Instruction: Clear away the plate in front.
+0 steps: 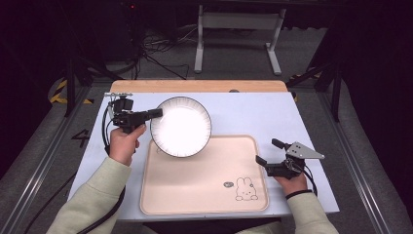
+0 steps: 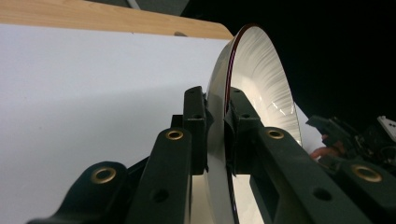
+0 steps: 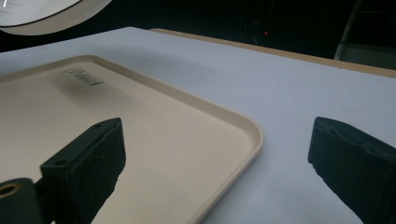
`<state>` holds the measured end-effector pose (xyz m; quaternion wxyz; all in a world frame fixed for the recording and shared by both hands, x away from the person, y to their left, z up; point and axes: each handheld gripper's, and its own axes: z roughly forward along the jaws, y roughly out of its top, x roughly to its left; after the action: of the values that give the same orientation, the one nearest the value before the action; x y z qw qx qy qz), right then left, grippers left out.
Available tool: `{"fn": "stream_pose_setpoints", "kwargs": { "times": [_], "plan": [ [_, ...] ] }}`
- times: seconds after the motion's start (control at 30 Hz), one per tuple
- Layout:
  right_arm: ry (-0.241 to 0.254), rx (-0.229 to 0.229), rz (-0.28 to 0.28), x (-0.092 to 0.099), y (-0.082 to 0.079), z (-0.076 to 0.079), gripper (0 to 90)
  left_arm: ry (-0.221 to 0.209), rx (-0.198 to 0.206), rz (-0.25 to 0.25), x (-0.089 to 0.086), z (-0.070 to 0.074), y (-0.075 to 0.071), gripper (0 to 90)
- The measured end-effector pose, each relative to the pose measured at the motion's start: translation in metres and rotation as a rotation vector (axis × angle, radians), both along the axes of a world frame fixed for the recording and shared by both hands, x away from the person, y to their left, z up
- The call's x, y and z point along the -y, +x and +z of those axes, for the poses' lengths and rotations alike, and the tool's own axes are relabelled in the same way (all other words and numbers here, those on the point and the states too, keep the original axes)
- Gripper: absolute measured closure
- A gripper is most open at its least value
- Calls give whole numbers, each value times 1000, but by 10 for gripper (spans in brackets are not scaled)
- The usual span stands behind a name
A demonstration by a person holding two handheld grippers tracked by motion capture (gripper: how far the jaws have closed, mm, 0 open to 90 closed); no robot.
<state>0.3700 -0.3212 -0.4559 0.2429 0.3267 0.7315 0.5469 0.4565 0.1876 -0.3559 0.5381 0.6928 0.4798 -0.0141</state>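
- The left tongs (image 1: 157, 113) were clenched on the rim of the white bowl (image 1: 180, 127), one jaw inside the rim and one outside, as the left gripper view showed close up.
- The bowl (image 2: 261, 79) hung lifted and tilted over the far left corner of the beige tray (image 1: 204, 195), partly above the table (image 1: 253, 112).
- The right tongs (image 1: 269, 152) stood released with nothing between the jaws, just off the tray's right edge.
- A rabbit drawing (image 1: 246, 189) marked the tray's near right corner.
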Motion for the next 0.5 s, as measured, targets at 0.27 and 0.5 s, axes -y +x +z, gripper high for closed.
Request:
{"fn": "stream_pose_setpoints", "kwargs": {
  "times": [0.27,0.5],
  "plan": [
    [-3,1,1,0,0,0,46,25,20,-51,14,1,-11,809],
    [-5,3,4,0,0,0,46,11,13,-59,16,-5,-15,809]
  ]
}}
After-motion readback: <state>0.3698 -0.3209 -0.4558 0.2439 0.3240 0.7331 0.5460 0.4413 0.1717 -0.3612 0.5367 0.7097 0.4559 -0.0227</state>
